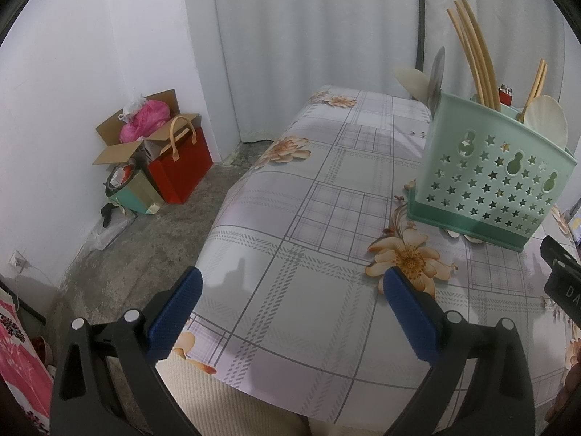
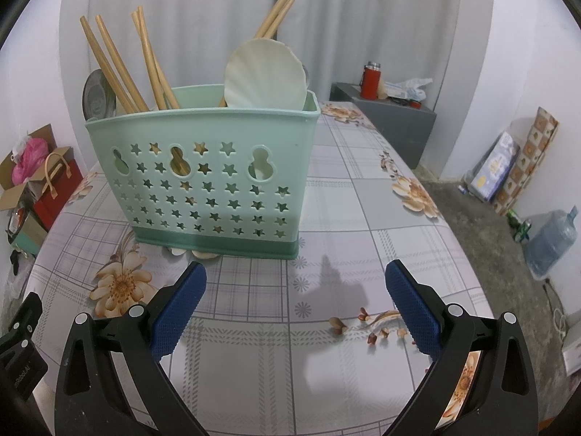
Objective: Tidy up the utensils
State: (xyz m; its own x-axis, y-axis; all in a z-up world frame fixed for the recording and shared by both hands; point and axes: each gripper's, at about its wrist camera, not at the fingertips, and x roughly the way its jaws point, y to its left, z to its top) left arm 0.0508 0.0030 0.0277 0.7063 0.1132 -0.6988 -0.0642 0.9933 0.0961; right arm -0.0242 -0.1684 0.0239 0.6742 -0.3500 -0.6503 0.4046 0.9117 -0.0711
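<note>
A mint-green utensil caddy [image 2: 214, 181], pierced with star-shaped holes, is standing upright on the counter [image 2: 363, 218], which is wearing a plaid cloth printed with orange flowers. Wooden chopsticks [image 2: 120, 69] are leaning out of its left part beside the bowl of a metal spoon [image 2: 95, 94], a cream scallop-shaped scoop [image 2: 263, 76] is sticking up from its right part, and more chopsticks [image 2: 276, 14] are rising behind that scoop. In the left wrist view the same caddy [image 1: 497, 178] is sitting toward the right side of the counter [image 1: 308, 218], with another pale scoop [image 1: 412, 79] showing at its far end. The right hand-held gripper [image 2: 296, 307] is hovering just in front of the caddy with its blue-padded jaws spread wide and nothing between them — the left hand-held gripper [image 1: 292, 305] is likewise gaping open and empty, over the bare cloth to the caddy's left. Farther out, a red flask [image 2: 369, 77] is standing on a grey cabinet [image 2: 395, 123], a water jug [image 2: 552, 243] is resting on the floor, and a red bag [image 1: 181, 167] is sitting by a cardboard box [image 1: 141, 127].
</note>
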